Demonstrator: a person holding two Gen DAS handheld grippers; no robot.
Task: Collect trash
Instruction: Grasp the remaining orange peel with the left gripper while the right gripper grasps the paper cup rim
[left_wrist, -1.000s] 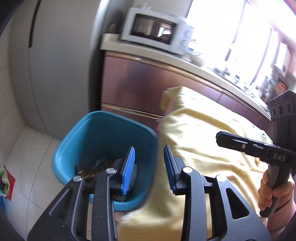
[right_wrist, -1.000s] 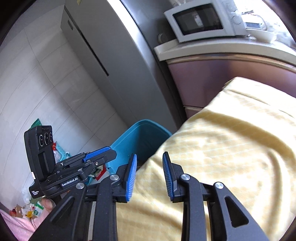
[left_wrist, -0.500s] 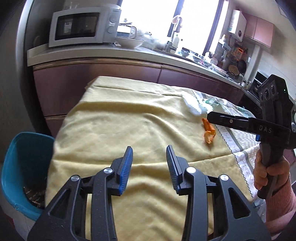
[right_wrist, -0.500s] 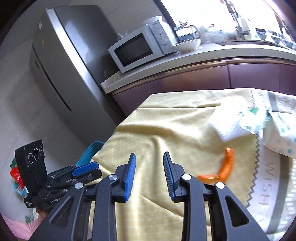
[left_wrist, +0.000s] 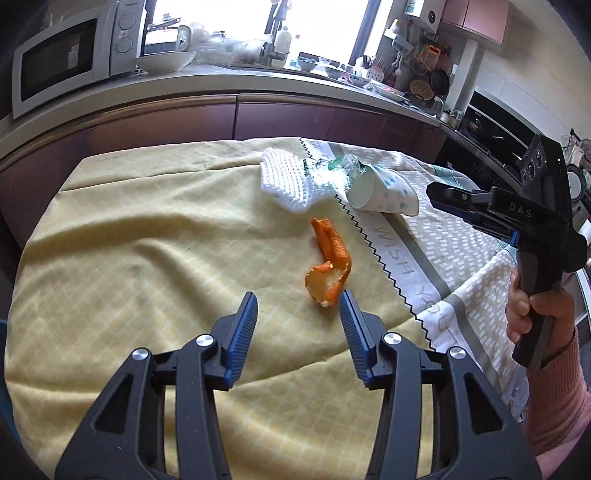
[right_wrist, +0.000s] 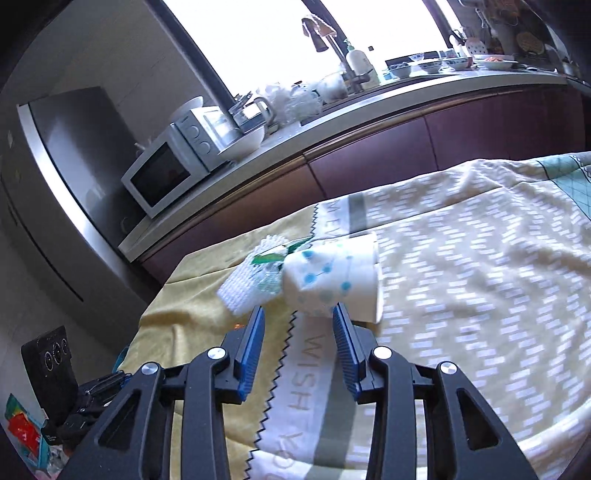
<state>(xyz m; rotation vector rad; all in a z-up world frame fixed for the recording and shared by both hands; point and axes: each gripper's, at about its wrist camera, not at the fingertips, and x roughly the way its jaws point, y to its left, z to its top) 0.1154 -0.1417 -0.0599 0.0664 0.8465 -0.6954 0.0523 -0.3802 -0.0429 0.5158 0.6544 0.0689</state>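
Trash uncollected — peel (left_wrist: 328, 264), cup (right_wrist: 334, 282) and foam net (left_wrist: 284, 179) lie on the table (left_wrist: 110, 240) as left gripper (left_wrist: 298, 308) and right gripper (right_wrist: 298, 326), jaws just widening, both empty, close in.

The black body of the right claw (left_wrist: 439, 195) bears the white letters "DAS". A grey-and-white patterned cloth (right_wrist: 306, 376) with a zigzag edge carries grey capitals reading "WISH", followed by "YOU" only partly legible.
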